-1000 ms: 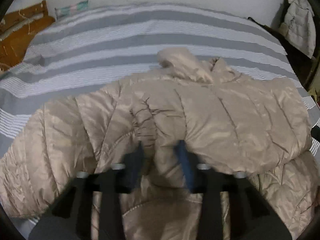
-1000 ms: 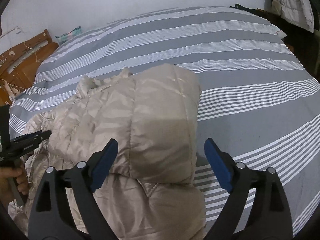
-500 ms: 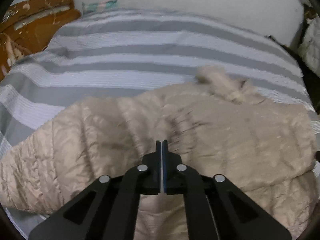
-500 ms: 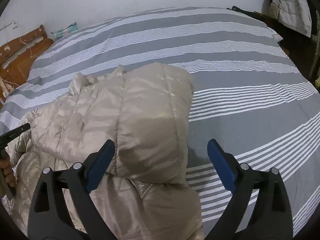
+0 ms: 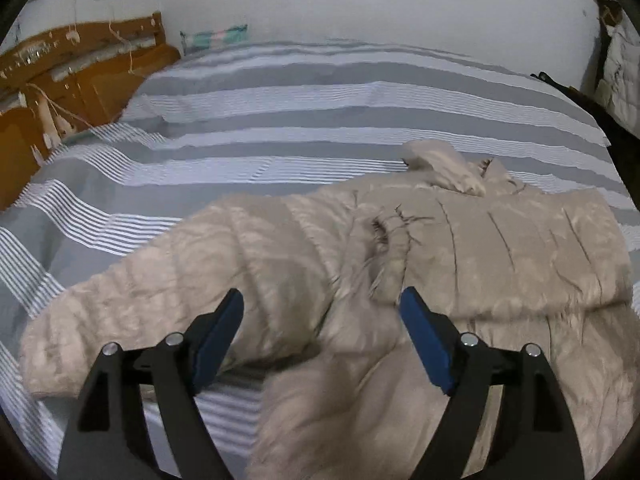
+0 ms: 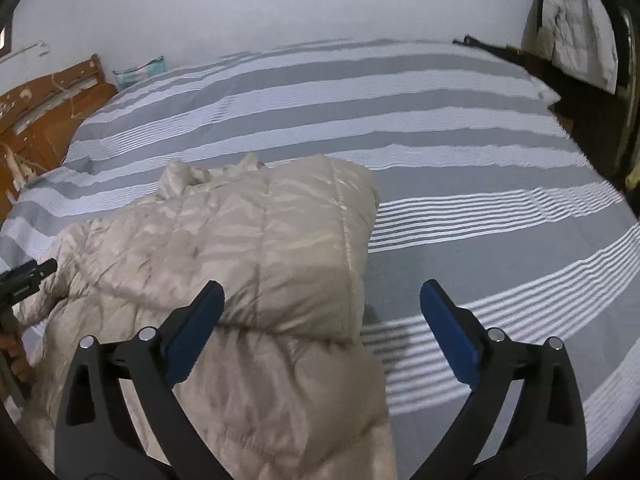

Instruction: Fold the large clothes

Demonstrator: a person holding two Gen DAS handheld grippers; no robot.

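Observation:
A beige quilted puffer jacket (image 5: 460, 248) lies on the striped bed, its right side folded over the body and its left sleeve (image 5: 168, 304) stretched out to the left. Its collar (image 5: 440, 164) points toward the far side. My left gripper (image 5: 322, 320) is open and empty just above the jacket near the sleeve's root. In the right wrist view the folded jacket (image 6: 248, 248) lies at the left and middle. My right gripper (image 6: 322, 312) is open and empty over the jacket's right edge. The left gripper's tip (image 6: 28, 278) shows at the far left.
The bed has a grey and white striped cover (image 5: 320, 120), also seen in the right wrist view (image 6: 480, 200). A wooden headboard (image 5: 60, 80) stands at the left. A white jacket (image 6: 576, 28) hangs at the far right beside dark furniture.
My left gripper closed half a second ago and has now opened wide, swinging left so the sleeve is in view. My right gripper stayed open and shifted slightly.

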